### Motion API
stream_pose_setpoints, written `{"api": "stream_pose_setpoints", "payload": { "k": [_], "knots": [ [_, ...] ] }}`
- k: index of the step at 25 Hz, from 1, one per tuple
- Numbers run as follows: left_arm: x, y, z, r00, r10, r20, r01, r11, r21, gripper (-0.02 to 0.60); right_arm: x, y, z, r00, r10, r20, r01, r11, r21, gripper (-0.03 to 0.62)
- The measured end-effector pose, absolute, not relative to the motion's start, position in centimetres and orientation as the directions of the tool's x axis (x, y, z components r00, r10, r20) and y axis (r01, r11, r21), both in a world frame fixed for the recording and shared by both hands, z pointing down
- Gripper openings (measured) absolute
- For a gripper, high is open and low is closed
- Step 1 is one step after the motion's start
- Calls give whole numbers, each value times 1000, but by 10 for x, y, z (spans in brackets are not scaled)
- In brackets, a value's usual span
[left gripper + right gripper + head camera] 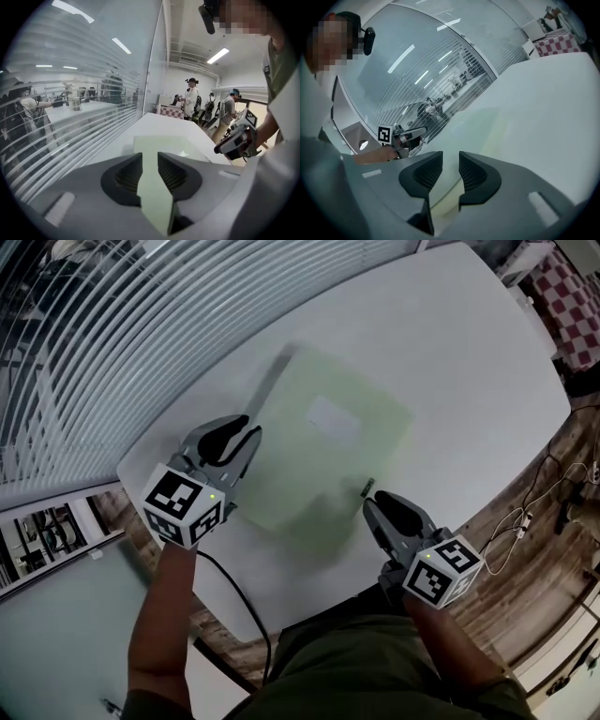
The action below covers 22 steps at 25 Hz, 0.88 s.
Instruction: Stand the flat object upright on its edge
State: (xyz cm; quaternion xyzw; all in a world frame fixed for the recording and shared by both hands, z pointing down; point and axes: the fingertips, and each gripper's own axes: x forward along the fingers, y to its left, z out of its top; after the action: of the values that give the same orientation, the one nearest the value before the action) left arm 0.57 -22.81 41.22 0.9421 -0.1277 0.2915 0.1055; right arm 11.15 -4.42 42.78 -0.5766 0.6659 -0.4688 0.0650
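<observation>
The left gripper (150, 158) holds its jaws a little apart. A strip of the flat object (154, 197) runs through the gap, and the pads do not visibly clamp it. The right gripper (450, 159) has its jaws spread, with the same pale surface showing in its gap. The object is a thin, pale green rectangular sheet with a white label near its middle, and it looks blurred. It sits low on the white table (450, 352), with the left gripper at its left edge and the right gripper at its near right corner.
</observation>
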Motion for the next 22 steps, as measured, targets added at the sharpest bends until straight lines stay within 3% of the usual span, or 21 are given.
{"api": "stream_pose_setpoints", "payload": {
  "k": [22],
  "knots": [
    [24, -248, 459, 738, 91, 668, -192, -922, 337, 263, 119, -50, 467, -317, -815, 485, -629, -202, -751, 230]
  ]
}}
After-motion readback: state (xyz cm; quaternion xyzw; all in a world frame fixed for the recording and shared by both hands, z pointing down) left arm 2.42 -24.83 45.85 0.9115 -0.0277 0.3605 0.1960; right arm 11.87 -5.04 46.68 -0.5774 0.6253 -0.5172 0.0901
